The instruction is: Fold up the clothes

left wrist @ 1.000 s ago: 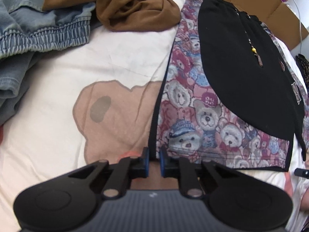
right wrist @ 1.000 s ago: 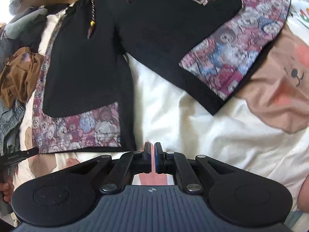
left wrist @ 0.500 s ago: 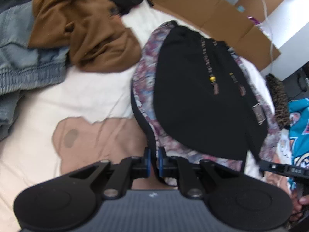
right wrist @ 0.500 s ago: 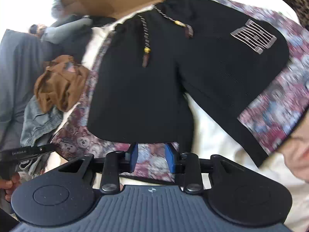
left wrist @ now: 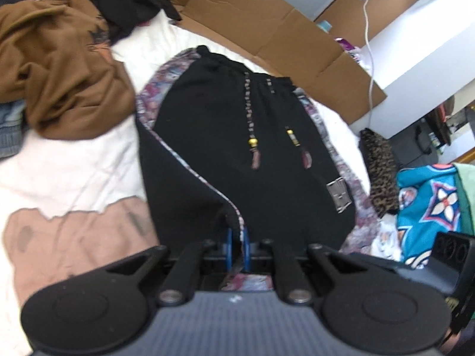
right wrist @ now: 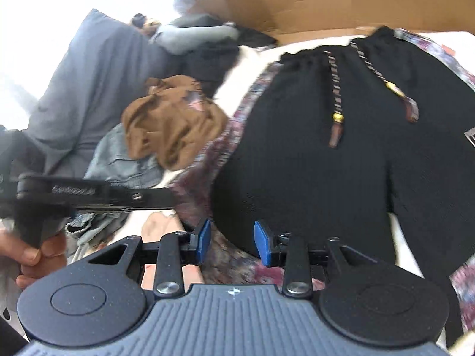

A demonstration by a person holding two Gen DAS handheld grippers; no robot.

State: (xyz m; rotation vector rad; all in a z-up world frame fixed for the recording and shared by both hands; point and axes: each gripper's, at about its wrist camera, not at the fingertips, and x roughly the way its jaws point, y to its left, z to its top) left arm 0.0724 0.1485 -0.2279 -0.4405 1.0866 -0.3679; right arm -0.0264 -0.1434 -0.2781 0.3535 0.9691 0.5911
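Shorts (left wrist: 252,184) looked soft, light, floppy; best taken at hem corners. Left gripper (left wrist: 236,244) was pinched on the hem; right gripper (right wrist: 232,241) gaped wide, w/ nothing held.

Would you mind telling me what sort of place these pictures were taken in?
Most likely a bedroom in a home. Black shorts with teddy-bear print panels lie on a white bedsheet with a bear print. A crumpled brown garment sits beside them, and flattened brown cardboard lies behind.

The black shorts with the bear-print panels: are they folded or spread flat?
Partly folded: the left gripper pinches one leg of the shorts, lifted across.
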